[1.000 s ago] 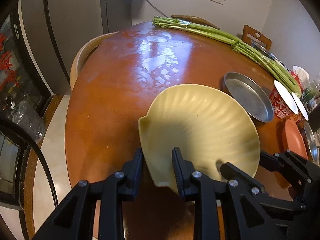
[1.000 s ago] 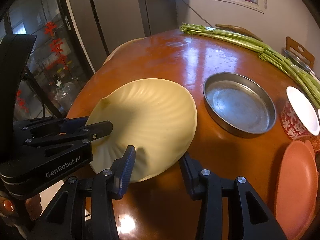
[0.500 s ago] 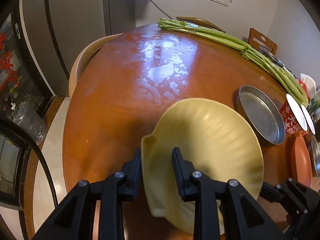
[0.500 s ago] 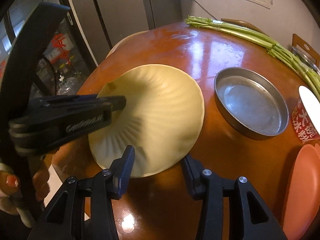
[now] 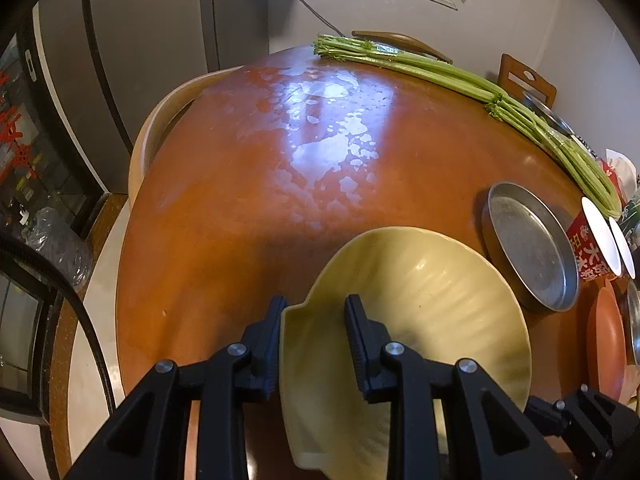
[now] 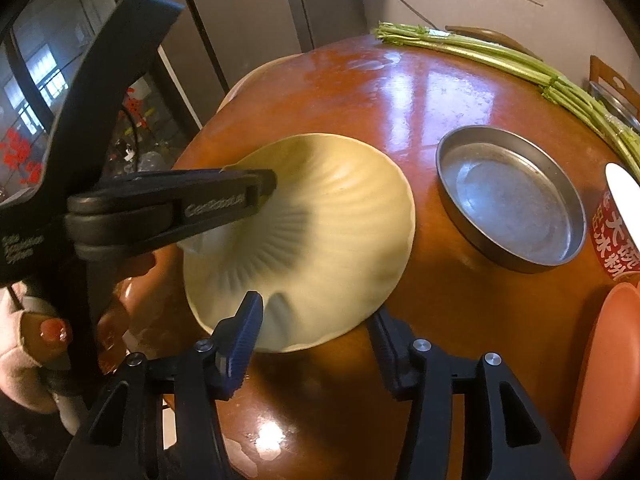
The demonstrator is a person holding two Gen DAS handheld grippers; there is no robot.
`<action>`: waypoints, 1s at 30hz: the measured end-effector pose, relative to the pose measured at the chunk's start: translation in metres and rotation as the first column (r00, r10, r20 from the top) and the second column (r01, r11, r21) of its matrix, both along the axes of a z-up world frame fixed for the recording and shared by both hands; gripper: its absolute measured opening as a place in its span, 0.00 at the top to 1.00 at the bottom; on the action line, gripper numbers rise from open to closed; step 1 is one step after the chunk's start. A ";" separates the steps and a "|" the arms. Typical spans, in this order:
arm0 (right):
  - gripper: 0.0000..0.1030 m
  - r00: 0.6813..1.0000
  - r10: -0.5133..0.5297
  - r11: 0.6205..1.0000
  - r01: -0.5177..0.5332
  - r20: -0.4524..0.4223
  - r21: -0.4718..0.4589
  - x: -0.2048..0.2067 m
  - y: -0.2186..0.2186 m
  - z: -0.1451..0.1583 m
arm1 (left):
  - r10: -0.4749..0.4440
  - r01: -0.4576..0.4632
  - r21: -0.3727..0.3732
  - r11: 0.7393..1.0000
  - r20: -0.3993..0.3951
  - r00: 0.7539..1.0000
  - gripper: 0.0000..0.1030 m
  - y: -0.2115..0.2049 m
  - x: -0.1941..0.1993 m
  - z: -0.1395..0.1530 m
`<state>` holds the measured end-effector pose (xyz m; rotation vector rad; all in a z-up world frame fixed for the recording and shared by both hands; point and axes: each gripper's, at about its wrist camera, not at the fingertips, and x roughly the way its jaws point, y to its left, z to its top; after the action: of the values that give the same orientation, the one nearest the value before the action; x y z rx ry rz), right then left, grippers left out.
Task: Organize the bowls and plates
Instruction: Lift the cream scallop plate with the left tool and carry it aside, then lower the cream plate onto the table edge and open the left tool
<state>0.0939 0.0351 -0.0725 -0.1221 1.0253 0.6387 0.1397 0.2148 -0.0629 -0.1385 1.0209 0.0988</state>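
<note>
A pale yellow shell-shaped plate [image 5: 432, 312] is held tilted above the brown round table [image 5: 248, 208]. My left gripper [image 5: 312, 336] is shut on its left rim; it also shows in the right wrist view [image 6: 264, 192] gripping the plate [image 6: 328, 232]. My right gripper [image 6: 316, 340] is open, its fingers on either side of the plate's near edge, not closed on it. A round metal pan [image 6: 508, 196] sits to the right, also in the left wrist view [image 5: 532, 248]. A terracotta plate [image 6: 604, 376] lies at the far right.
A bundle of green stalks [image 5: 460, 80] lies along the far right of the table. A red paper cup [image 6: 616, 224] with white lid stands right of the pan. A chair back [image 5: 160, 128] is at the table's left edge.
The left gripper has lifted the yellow plate and tilted it steeper, drawing it back toward the near edge. The right gripper has stayed open near the plate's edge.
</note>
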 end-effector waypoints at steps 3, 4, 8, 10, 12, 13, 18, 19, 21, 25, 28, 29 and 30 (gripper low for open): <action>0.46 1.000 -0.021 1.000 0.021 0.001 -0.002 0.005 0.001 0.000 | -0.011 0.011 0.012 1.000 -0.001 1.000 0.70 -0.002 0.010 0.001; 0.44 1.000 -0.024 1.000 0.024 0.006 -0.006 0.006 0.001 -0.001 | -0.015 0.015 0.014 1.000 0.000 1.000 0.69 -0.003 0.014 0.001; 0.41 0.999 -0.037 0.999 0.038 0.021 -0.022 0.007 0.004 0.001 | -0.026 0.026 0.011 1.000 -0.004 1.000 0.65 -0.003 0.024 0.001; 0.40 0.999 -0.034 0.999 0.035 0.031 -0.032 0.005 0.003 0.002 | -0.028 0.028 0.006 1.000 -0.001 1.000 0.65 -0.003 0.024 0.001; 0.38 0.999 -0.035 0.999 0.036 0.031 -0.034 0.004 0.000 0.004 | -0.030 0.030 0.003 1.000 0.001 1.000 0.65 -0.002 0.024 0.000; 0.36 0.999 -0.039 0.999 0.040 0.030 -0.034 0.004 -0.002 0.005 | -0.031 0.031 0.000 1.000 0.000 1.000 0.65 -0.001 0.025 0.000; 0.34 0.997 -0.074 0.997 0.074 0.009 -0.010 0.003 -0.014 0.006 | -0.019 0.019 -0.024 1.000 -0.006 1.000 0.64 0.002 0.024 0.000; 0.34 0.997 -0.078 0.997 0.078 0.014 -0.015 0.001 -0.015 0.007 | -0.016 0.016 -0.028 0.999 -0.006 1.000 0.64 0.002 0.023 0.000; 0.34 0.996 -0.082 0.996 0.082 0.024 -0.019 0.000 -0.020 0.009 | -0.015 0.015 -0.033 0.999 -0.004 1.000 0.64 0.003 0.022 0.001; 0.34 0.995 -0.101 0.995 0.101 0.022 -0.018 -0.002 -0.028 0.009 | -0.016 0.016 -0.038 0.999 0.014 1.000 0.58 0.004 0.018 0.004; 0.34 0.994 -0.109 0.994 0.109 0.023 -0.014 -0.004 -0.032 0.010 | -0.023 0.025 -0.039 0.999 0.032 0.999 0.51 0.004 0.016 0.009; 0.34 0.994 -0.108 0.994 0.108 0.024 -0.013 -0.005 -0.032 0.011 | -0.025 0.027 -0.042 0.999 0.039 0.999 0.51 0.003 0.014 0.011; 0.34 0.994 -0.104 0.995 0.104 0.027 -0.010 -0.007 -0.032 0.012 | -0.027 0.029 -0.047 0.998 0.046 0.999 0.51 0.003 0.013 0.013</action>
<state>0.0865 0.0030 -0.0605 -0.0868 1.0029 0.5353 0.1531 0.2175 -0.0498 -0.1689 0.9800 0.0461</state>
